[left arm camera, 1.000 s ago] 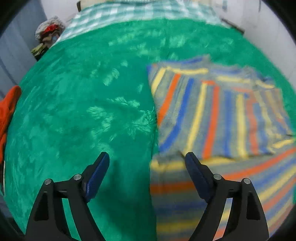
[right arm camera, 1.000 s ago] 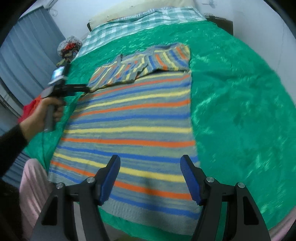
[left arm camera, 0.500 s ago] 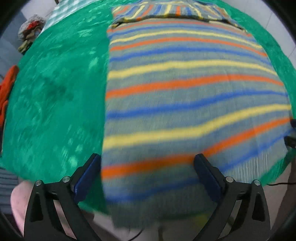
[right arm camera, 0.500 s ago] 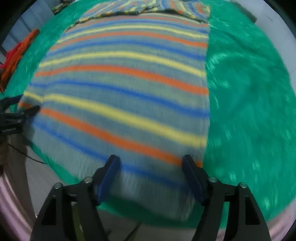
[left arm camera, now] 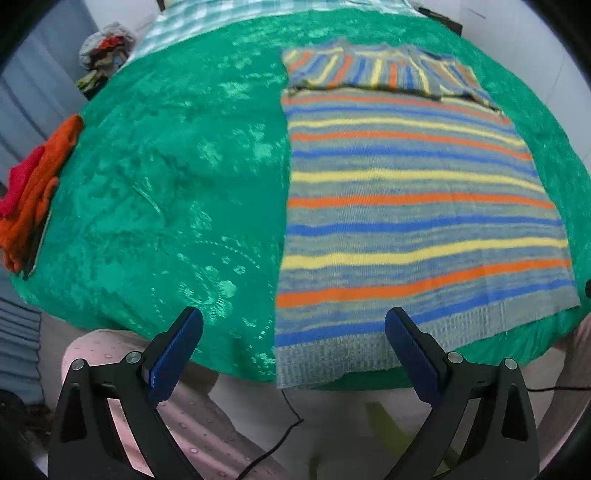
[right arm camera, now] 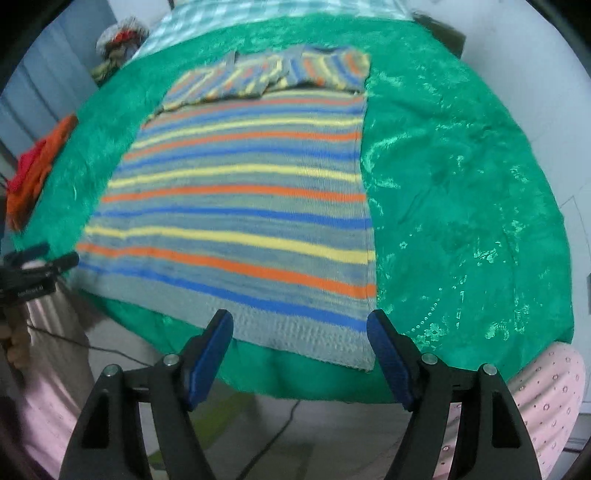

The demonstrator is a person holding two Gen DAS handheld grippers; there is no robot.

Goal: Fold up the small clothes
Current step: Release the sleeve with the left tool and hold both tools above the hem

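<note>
Bed cover [left arm camera: 177, 192]: a shiny green spread with a woven flower pattern fills most of both of your views; its near edge hangs toward you.
Far bedding [left arm camera: 207, 22]: a green-and-white checked sheet shows at the far end of the bed, beyond the green cover.
Sweater [left arm camera: 406, 206]: the striped knit, grey with blue, yellow and orange bands, lies flat on the green cover, its ribbed hem at the near edge of the bed and slightly overhanging it. Its far part is folded over, so the stripes there run lengthwise. In your right wrist view the same sweater [right arm camera: 236, 199] sits left of centre.
Orange clothes [left arm camera: 33, 192]: a red and orange heap lies at the left edge of the bed, well apart from the sweater.
Clothes pile [left arm camera: 105, 44]: a mixed bundle sits off the far left corner of the bed.
Left gripper [left arm camera: 293, 347]: your tongs stand wide apart and hold nothing, hovering just off the near edge by the sweater's left hem corner.
Right gripper [right arm camera: 299, 343]: your tongs are spread, holding nothing, over the hem near the right corner.
Cable [left arm camera: 288, 424]: a thin dark cord trails on the floor below the bed.
</note>
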